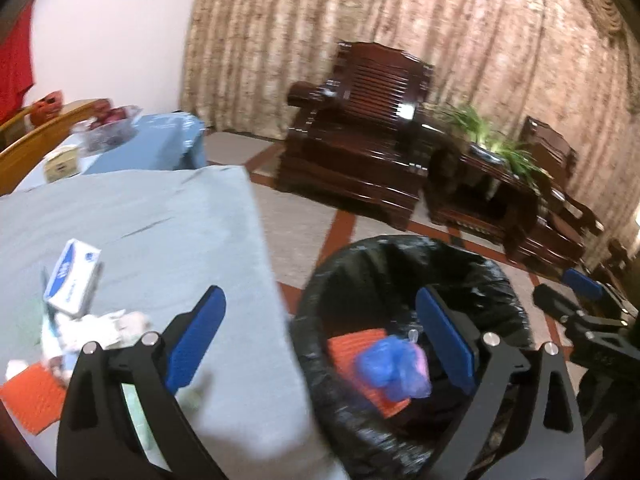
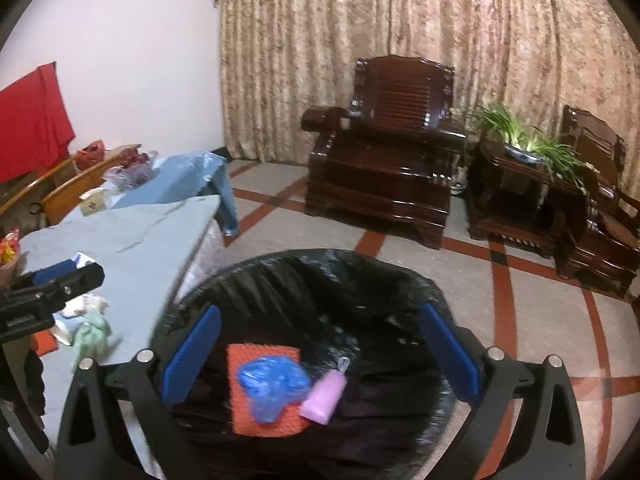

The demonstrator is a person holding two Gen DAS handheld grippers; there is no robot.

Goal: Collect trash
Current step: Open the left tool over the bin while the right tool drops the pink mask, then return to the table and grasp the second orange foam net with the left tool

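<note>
A bin lined with a black bag (image 1: 404, 264) (image 2: 320, 276) stands on the floor beside the table. Inside lie an orange mat piece (image 2: 244, 408), a crumpled blue bag (image 2: 268, 384) and a pink tube (image 2: 324, 396). My left gripper (image 1: 320, 340) is open and empty, straddling the table edge and the bin rim. My right gripper (image 2: 320, 352) is open and empty above the bin. On the grey-blue tablecloth (image 1: 160, 220) lie a white and blue box (image 1: 72, 278), crumpled white tissue (image 1: 108, 326) and an orange mat piece (image 1: 28, 394).
A dark wooden armchair (image 2: 384, 152) and a side table with a green plant (image 2: 520, 136) stand on the tiled floor by the curtain. A second table (image 1: 156, 140) with bowls and a small box stands behind. The right gripper shows in the left wrist view (image 1: 588, 312).
</note>
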